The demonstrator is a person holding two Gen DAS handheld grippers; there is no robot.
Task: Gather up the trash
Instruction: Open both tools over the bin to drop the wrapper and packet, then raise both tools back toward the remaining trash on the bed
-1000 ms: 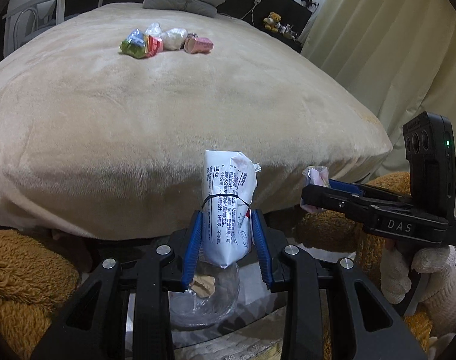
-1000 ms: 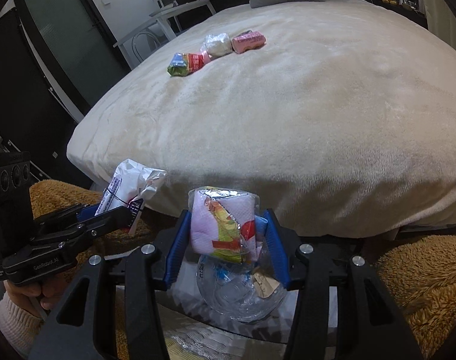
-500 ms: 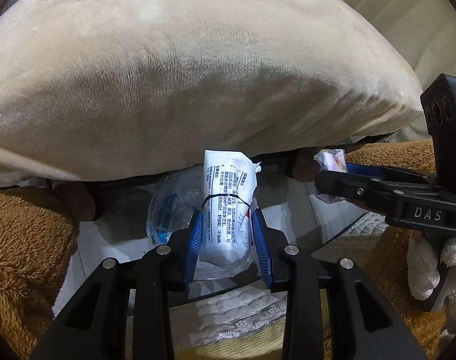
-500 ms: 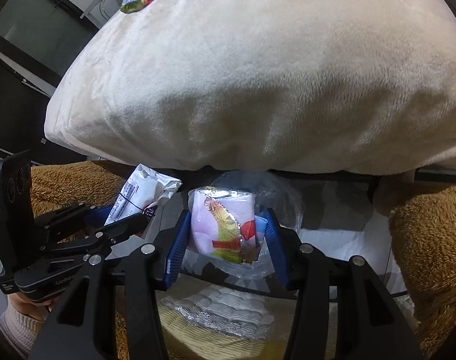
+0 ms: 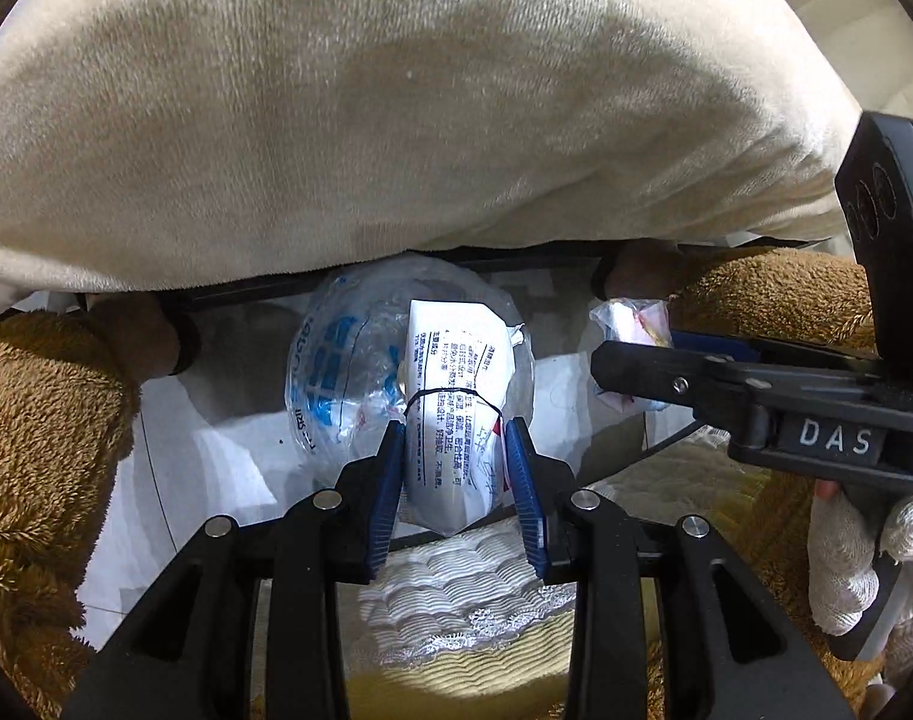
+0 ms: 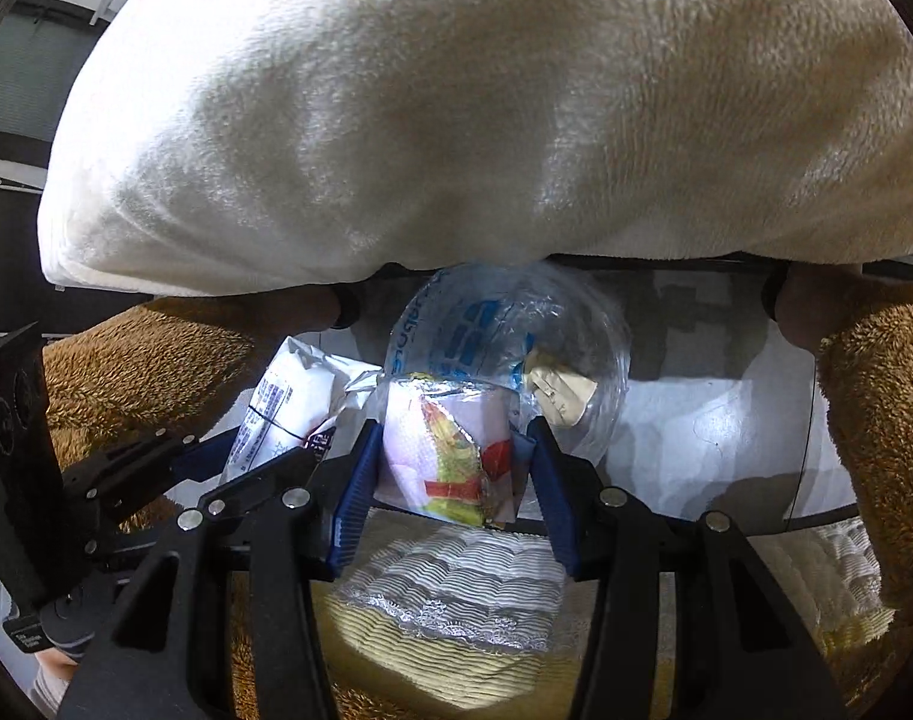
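My left gripper (image 5: 454,438) is shut on a white printed packet (image 5: 456,414) and holds it over a clear plastic bag (image 5: 342,372) with blue print that stands open on the floor under the bed edge. My right gripper (image 6: 450,450) is shut on a pink, yellow and red wrapper (image 6: 450,450) just over the same bag (image 6: 516,330). The right gripper shows at the right in the left wrist view (image 5: 612,354), and the left gripper with its white packet (image 6: 288,402) shows at the left in the right wrist view.
The beige bed cover (image 5: 396,108) overhangs above the bag. Brown fluffy fabric (image 5: 30,420) flanks both sides. A white quilted cloth (image 5: 456,594) lies below the fingers. The floor (image 6: 714,420) is pale and glossy.
Both grippers have tilted down and moved closer to the bag, still holding their trash. The bed top with the other wrappers has left the view.
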